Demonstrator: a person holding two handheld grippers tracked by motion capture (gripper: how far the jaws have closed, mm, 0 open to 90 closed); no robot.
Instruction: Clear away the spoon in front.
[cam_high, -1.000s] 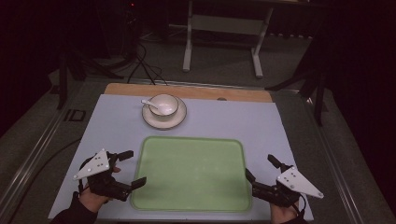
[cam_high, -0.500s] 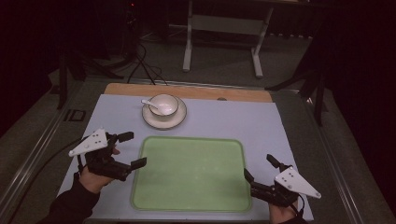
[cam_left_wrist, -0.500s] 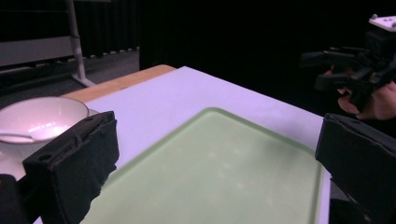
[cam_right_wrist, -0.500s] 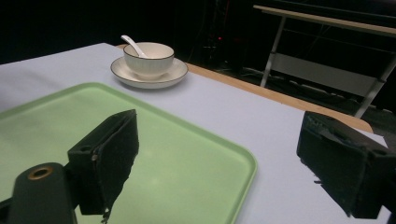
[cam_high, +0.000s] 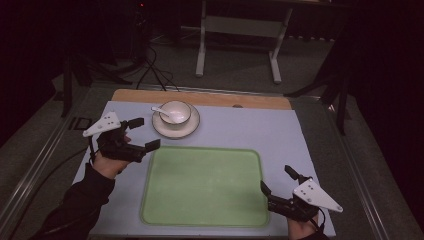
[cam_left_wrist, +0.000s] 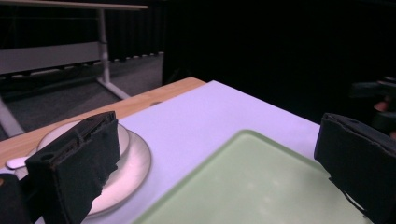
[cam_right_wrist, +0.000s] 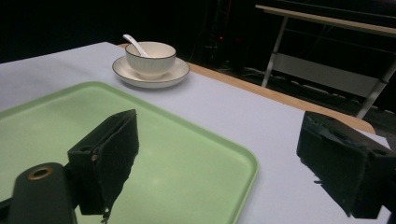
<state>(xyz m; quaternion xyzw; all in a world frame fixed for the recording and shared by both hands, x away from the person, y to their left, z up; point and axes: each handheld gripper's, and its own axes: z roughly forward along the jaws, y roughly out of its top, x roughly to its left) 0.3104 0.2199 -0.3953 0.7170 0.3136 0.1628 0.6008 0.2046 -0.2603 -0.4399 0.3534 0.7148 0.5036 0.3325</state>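
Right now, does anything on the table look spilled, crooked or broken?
Nothing stands out. The bowl sits upright and centred on its saucer with the spoon resting inside it. The green tray lies flat and square to the mat. No spill shows. The left tool and right tool are open and hold nothing.

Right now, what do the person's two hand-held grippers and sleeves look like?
Left hand-held gripper and right hand-held gripper: black bodies, thick black jaw pads, each topped by a pale grey three-cornered plate. A dark cable trails from the left one. The left sleeve is dark.
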